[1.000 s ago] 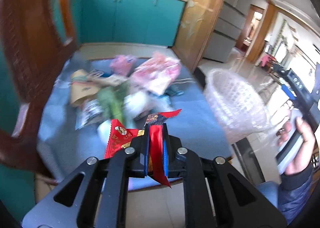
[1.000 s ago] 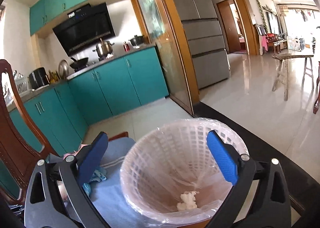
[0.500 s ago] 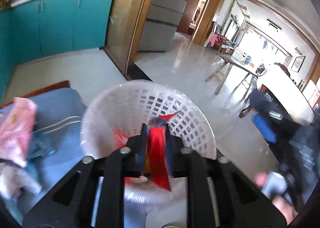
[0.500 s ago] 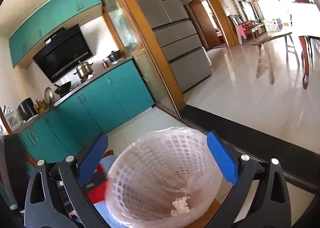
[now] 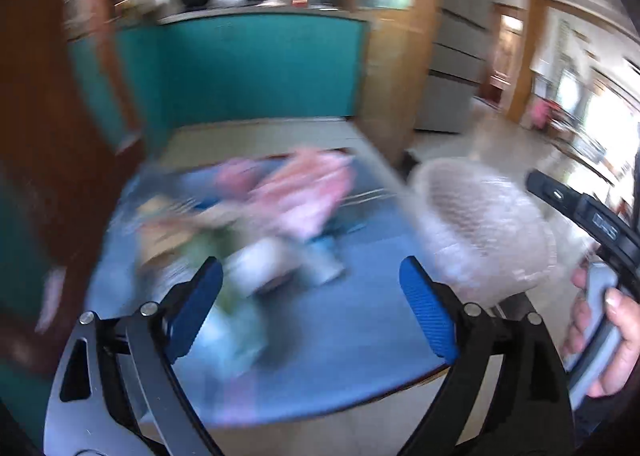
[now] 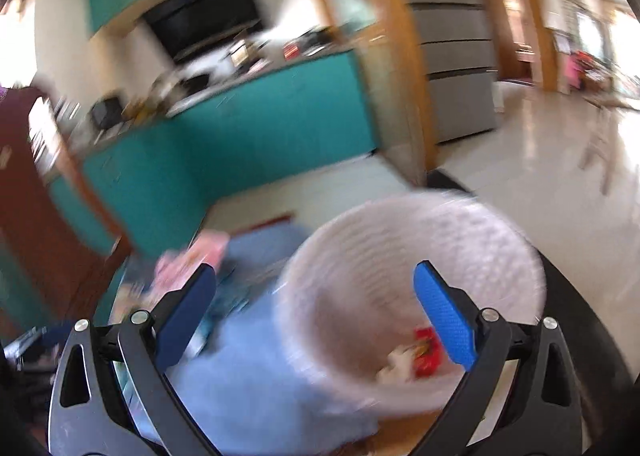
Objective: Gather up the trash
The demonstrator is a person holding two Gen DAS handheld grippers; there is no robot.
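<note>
Blurred wrappers (image 5: 280,208) lie heaped on the blue tablecloth (image 5: 340,328); the left gripper (image 5: 310,308) is spread, empty; the right gripper (image 6: 316,312) gapes over the lined white basket (image 6: 360,256), which holds a red wrapper (image 6: 426,350).

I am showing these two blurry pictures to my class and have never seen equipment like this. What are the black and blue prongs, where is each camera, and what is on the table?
No robot: a person holds a hand-held tool in each hand, each carrying its own camera. The left tool is open and empty, facing a blurred pile of wrappers on the blue tablecloth. The right tool, also open, faces a white lined basket containing a red wrapper and white scraps. The person's right hand shows in the left view.
</note>
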